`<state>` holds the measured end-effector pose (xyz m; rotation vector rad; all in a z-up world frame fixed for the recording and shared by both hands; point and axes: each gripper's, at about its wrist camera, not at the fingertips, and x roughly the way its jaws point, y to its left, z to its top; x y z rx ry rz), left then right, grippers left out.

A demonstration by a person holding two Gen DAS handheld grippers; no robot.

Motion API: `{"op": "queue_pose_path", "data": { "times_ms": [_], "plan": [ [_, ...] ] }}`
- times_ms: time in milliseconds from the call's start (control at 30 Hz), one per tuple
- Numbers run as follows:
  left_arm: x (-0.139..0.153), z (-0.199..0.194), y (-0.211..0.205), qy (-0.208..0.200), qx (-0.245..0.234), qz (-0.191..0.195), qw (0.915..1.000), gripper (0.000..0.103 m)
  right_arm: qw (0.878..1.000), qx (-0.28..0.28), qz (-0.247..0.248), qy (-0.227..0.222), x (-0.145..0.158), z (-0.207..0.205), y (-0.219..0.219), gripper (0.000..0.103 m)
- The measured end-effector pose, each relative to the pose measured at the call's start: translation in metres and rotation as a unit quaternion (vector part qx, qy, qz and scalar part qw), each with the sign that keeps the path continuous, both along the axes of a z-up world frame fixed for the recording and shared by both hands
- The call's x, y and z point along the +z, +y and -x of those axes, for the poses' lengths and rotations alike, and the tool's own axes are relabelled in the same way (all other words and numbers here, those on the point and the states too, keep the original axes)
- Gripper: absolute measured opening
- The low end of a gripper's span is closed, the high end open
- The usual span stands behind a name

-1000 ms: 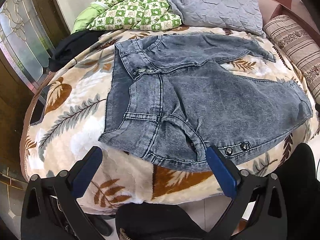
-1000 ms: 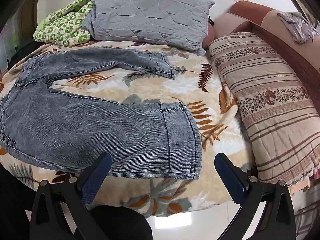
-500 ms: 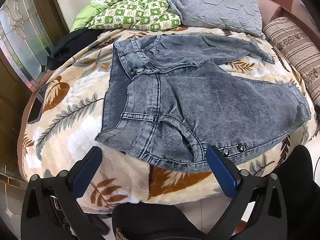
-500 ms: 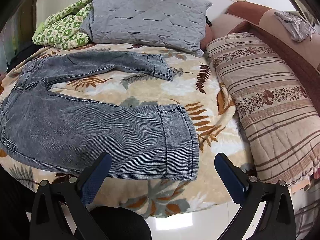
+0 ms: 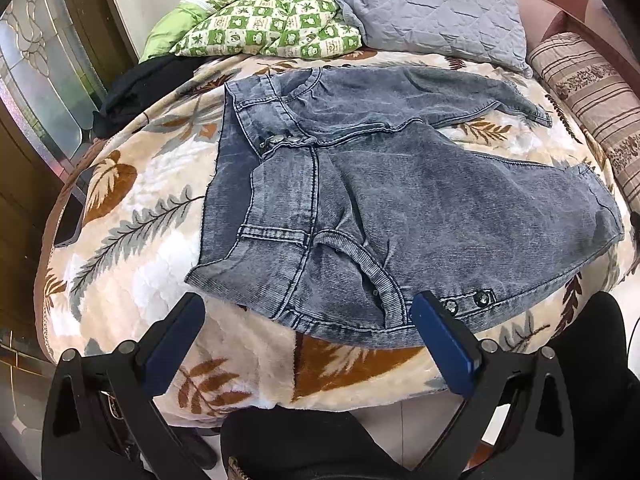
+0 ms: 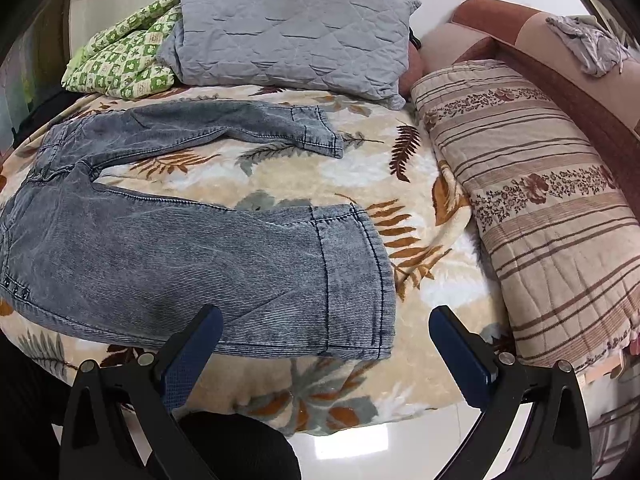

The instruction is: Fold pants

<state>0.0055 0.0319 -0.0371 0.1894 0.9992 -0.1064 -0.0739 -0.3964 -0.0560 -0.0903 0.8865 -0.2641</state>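
Fingers (image 5: 176, 344) of both grippers spread just short of pants (image 5: 400, 208).

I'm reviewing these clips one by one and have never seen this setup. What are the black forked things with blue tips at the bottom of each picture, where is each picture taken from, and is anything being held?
There is no robot here. A person holds a pair of hand-held tongs in each hand, and each carries a wide-angle camera looking forward along its two fingers. The black arms with blue pads are those tongs: the left tongs in one picture, the right tongs in the other.

Both look at a bed covered by a leaf-print blanket. A pair of grey-blue jeans lies spread on it, legs apart. The left view faces the waistband; the right view faces the near leg's cuff. Behind lie a grey quilted pillow, a green checked quilt and a striped folded quilt.

Both tongs are open and hold nothing; folding has not begun.
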Motion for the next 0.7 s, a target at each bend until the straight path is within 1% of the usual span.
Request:
{"op": "queue_pose_path", "data": {
  "times_ms": [400,567,633,700],
  "plan": [
    [-0.001,-0.006,-0.011,0.005,-0.001,-0.002,1.0000,0.103,1.000,0.001,-0.008,0.003,-0.004,-0.003,-0.008,0.103],
    [-0.002,-0.011,-0.014,0.012,0.002,-0.001,0.9999,0.103,1.000,-0.001,-0.021,0.004,-0.007,-0.007,-0.014,0.103],
    [-0.002,-0.014,-0.011,0.020,0.009,0.012,0.9997,0.103,0.999,-0.002,-0.041,0.001,-0.008,-0.008,-0.021,0.103],
    [0.002,-0.020,0.000,0.029,0.024,0.038,0.9986,0.103,0.998,-0.012,-0.065,-0.002,-0.008,-0.009,-0.034,0.103]
  ]
}}
